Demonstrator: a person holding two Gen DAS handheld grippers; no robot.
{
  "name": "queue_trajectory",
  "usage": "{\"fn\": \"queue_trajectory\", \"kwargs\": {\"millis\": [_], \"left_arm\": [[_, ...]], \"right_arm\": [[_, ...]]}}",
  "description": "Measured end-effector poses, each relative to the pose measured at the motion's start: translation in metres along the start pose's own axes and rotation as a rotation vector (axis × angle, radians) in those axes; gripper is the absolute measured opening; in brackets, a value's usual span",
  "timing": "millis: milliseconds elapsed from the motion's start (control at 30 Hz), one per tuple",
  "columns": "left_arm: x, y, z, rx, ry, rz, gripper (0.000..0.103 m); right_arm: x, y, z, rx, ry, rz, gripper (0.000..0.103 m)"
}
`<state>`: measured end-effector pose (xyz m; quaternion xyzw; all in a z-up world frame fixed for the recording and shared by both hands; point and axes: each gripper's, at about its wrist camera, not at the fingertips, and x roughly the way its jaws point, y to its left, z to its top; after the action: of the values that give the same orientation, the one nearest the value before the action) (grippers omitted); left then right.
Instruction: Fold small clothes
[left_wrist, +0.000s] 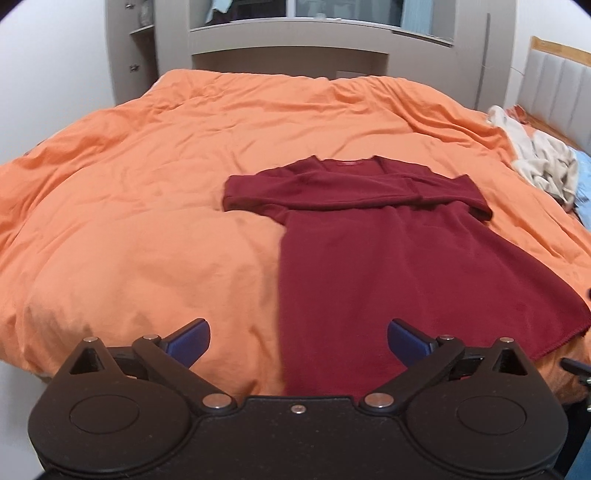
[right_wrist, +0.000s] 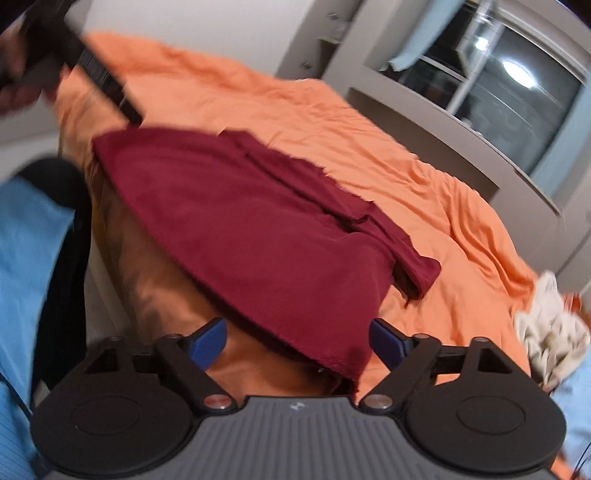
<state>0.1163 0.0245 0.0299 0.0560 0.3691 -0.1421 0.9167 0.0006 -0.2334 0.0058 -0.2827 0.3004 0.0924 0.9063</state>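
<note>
A dark red garment (left_wrist: 369, 266) lies flat on the orange duvet (left_wrist: 147, 184), its sleeves folded across the chest and its hem hanging over the near bed edge. My left gripper (left_wrist: 298, 341) is open and empty, just above the hem's left part. In the right wrist view the same garment (right_wrist: 240, 229) shows tilted, and my right gripper (right_wrist: 297, 343) is open and empty with the hem's right corner between its blue pads (right_wrist: 208, 341). The left gripper's body (right_wrist: 99, 81) shows at the upper left of that view.
A crumpled cream cloth (left_wrist: 543, 162) lies at the bed's right side; it also shows in the right wrist view (right_wrist: 550, 339). A grey shelf unit (left_wrist: 288, 40) and a window stand behind the bed. A padded headboard (left_wrist: 554, 85) is at the right.
</note>
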Motion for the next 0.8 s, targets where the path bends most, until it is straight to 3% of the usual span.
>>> {"fn": "queue_trajectory", "kwargs": {"millis": [133, 300, 533, 667, 800], "left_arm": [[0.002, -0.014, -0.001, 0.039, -0.001, -0.030, 0.102], [0.000, -0.028, -0.003, 0.072, -0.018, -0.088, 0.102], [-0.014, -0.043, -0.015, 0.136, -0.061, -0.265, 0.102], [-0.009, -0.062, -0.023, 0.212, -0.063, -0.233, 0.102], [0.006, -0.074, -0.024, 0.236, -0.038, -0.177, 0.099]], "right_arm": [[0.017, 0.015, -0.002, -0.078, 0.001, -0.020, 0.070], [0.017, 0.014, 0.007, -0.044, -0.036, 0.018, 0.017], [0.002, -0.041, 0.033, 0.205, -0.118, 0.120, 0.009], [0.001, -0.073, 0.046, 0.318, -0.146, 0.172, 0.008], [-0.002, -0.084, 0.058, 0.326, -0.169, 0.169, 0.008]]}}
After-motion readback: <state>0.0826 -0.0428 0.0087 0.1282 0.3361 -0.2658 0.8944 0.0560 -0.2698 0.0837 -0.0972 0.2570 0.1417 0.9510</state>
